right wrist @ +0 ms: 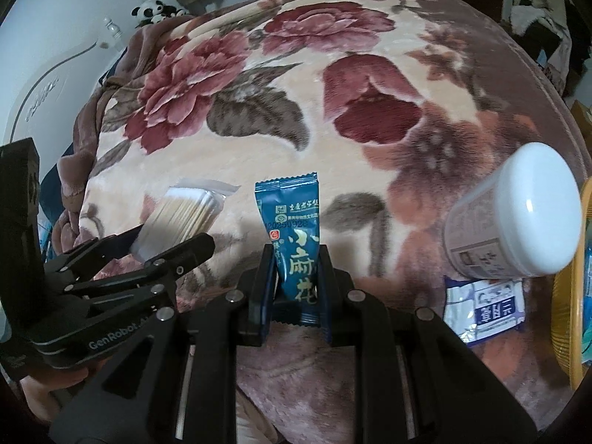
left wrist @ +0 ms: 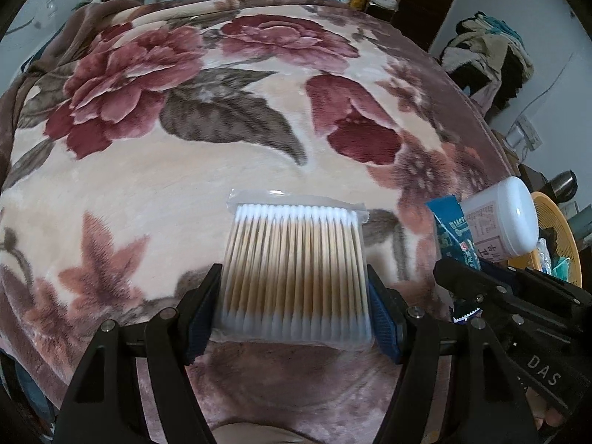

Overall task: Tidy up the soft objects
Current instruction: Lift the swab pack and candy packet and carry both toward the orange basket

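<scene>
My left gripper [left wrist: 294, 296] is shut on a clear bag of cotton swabs [left wrist: 296, 262], its blue pads pressing both sides, held above the floral blanket [left wrist: 185, 170]. My right gripper [right wrist: 296, 277] is shut on a blue snack packet [right wrist: 294, 236] that stands upright between its jaws. In the left wrist view the right gripper [left wrist: 462, 296] shows at the right with the packet [left wrist: 451, 233]. The right wrist view has the left gripper [right wrist: 162, 244] at the left with the swab bag [right wrist: 181, 214].
A white-lidded jar [right wrist: 514, 218] lies on its side at the right, seen too as the jar [left wrist: 499, 218]. A blue-and-white sachet [right wrist: 484, 307] lies below it. A yellow basket [right wrist: 566, 314] stands at the right edge, also the basket [left wrist: 558, 244]. A panda toy [right wrist: 151, 9] sits far back.
</scene>
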Demonstrator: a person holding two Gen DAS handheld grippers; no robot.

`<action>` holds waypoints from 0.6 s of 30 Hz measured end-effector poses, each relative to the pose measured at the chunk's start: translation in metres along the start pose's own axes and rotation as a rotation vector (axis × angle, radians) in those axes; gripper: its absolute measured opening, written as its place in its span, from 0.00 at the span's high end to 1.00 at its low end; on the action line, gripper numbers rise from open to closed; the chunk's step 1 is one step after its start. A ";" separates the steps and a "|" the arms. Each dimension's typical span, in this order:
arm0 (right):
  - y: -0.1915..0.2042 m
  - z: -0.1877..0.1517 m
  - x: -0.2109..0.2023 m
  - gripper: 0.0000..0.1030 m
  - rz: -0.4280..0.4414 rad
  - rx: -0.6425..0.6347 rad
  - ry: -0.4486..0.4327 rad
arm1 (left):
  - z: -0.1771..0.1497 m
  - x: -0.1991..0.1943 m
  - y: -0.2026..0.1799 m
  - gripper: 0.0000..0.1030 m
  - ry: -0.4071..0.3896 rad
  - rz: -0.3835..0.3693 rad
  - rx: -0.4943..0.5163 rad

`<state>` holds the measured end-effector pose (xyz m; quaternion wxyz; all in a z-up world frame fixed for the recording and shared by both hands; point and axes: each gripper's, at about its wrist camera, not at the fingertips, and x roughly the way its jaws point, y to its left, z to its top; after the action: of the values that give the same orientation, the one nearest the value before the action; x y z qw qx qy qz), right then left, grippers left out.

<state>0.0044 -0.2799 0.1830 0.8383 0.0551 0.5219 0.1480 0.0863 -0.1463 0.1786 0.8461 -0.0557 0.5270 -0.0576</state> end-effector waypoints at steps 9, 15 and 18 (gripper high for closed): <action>-0.026 0.002 -0.014 0.80 -0.010 0.029 -0.022 | 0.007 0.005 -0.029 0.30 0.005 -0.004 0.044; -0.039 0.006 -0.023 0.80 -0.016 0.044 -0.039 | 0.013 0.007 -0.045 0.30 0.009 -0.026 0.056; -0.047 0.009 -0.029 0.80 -0.022 0.055 -0.051 | 0.017 0.008 -0.054 0.30 0.009 -0.034 0.067</action>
<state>0.0089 -0.3334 0.2005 0.8511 0.0761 0.5047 0.1231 0.1024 -0.2003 0.1875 0.8440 -0.0361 0.5276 -0.0897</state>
